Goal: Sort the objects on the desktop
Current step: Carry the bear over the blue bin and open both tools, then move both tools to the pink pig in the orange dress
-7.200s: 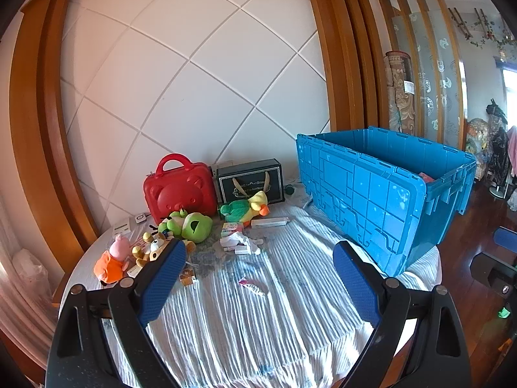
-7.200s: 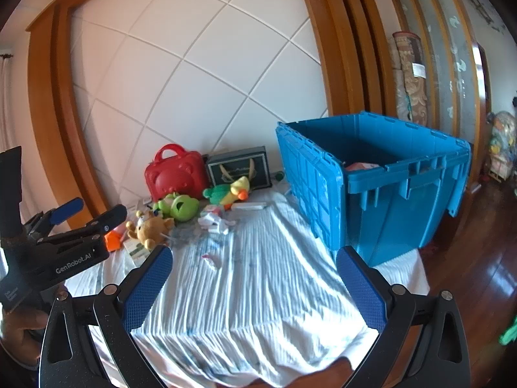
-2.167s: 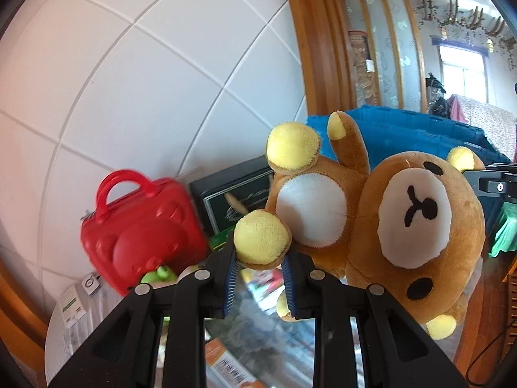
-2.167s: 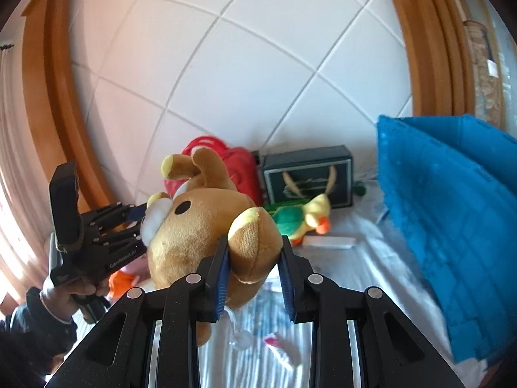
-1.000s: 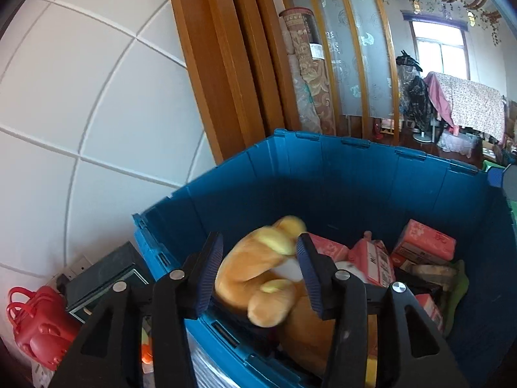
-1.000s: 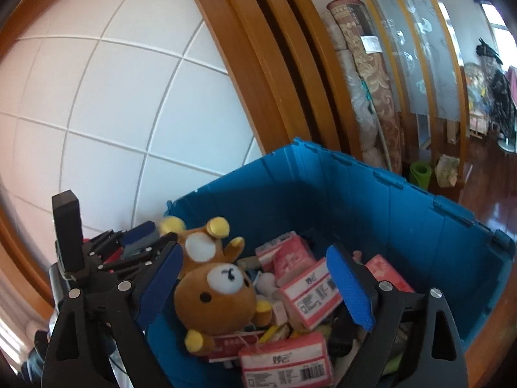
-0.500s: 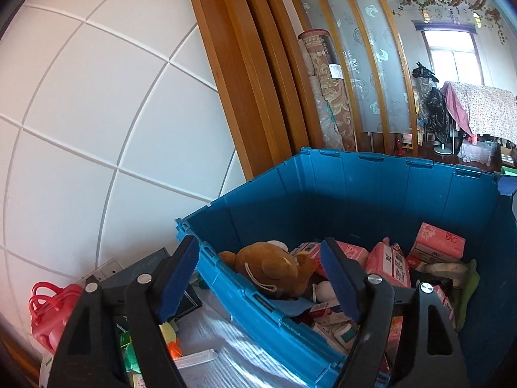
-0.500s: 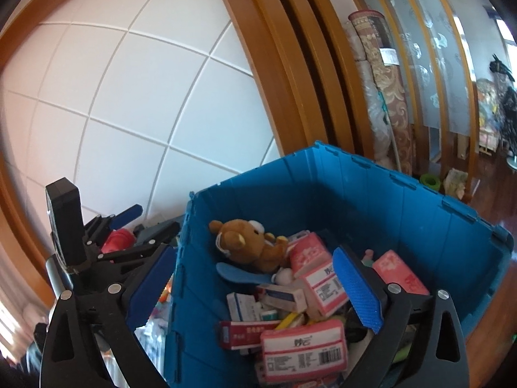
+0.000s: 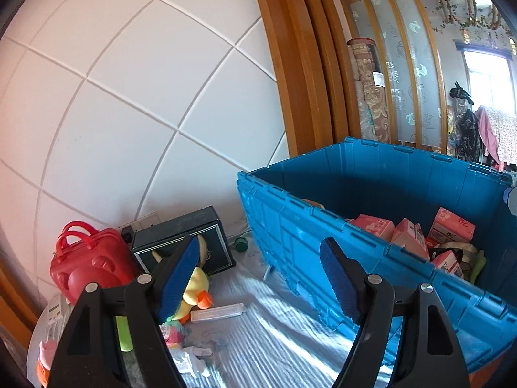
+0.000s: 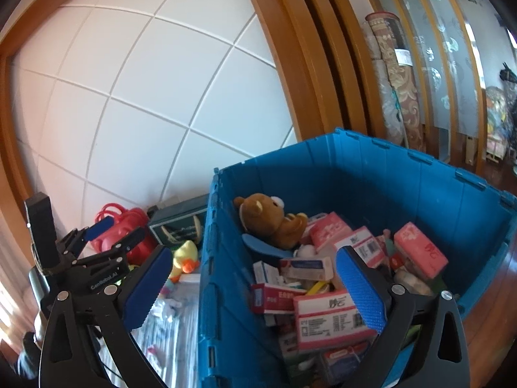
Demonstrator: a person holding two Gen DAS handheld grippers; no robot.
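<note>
The brown plush bear (image 10: 271,216) lies inside the blue crate (image 10: 387,155) on top of pink and white cartons (image 10: 329,317). My right gripper (image 10: 253,258) hovers over the crate's near left corner; its jaws are opening and nothing is between them. My left gripper (image 9: 258,252) is open and empty, left of the blue crate (image 9: 290,236) and above the table. In the right wrist view the left gripper (image 10: 121,228) shows at the left, in a person's hand. On the table lie a yellow duck plush (image 9: 194,291) and a white strip (image 9: 216,312).
A red bear-shaped case (image 9: 90,258) and a black box (image 9: 184,236) stand against the white tiled wall. Small packets and paper scraps (image 9: 190,355) lie on the striped cloth (image 9: 274,333). The crate's wall rises high at the right.
Both grippers carried the bear to the crate and let go of it; it now lies inside. Both have since opened wider and drawn back left, the left one now facing the table.
</note>
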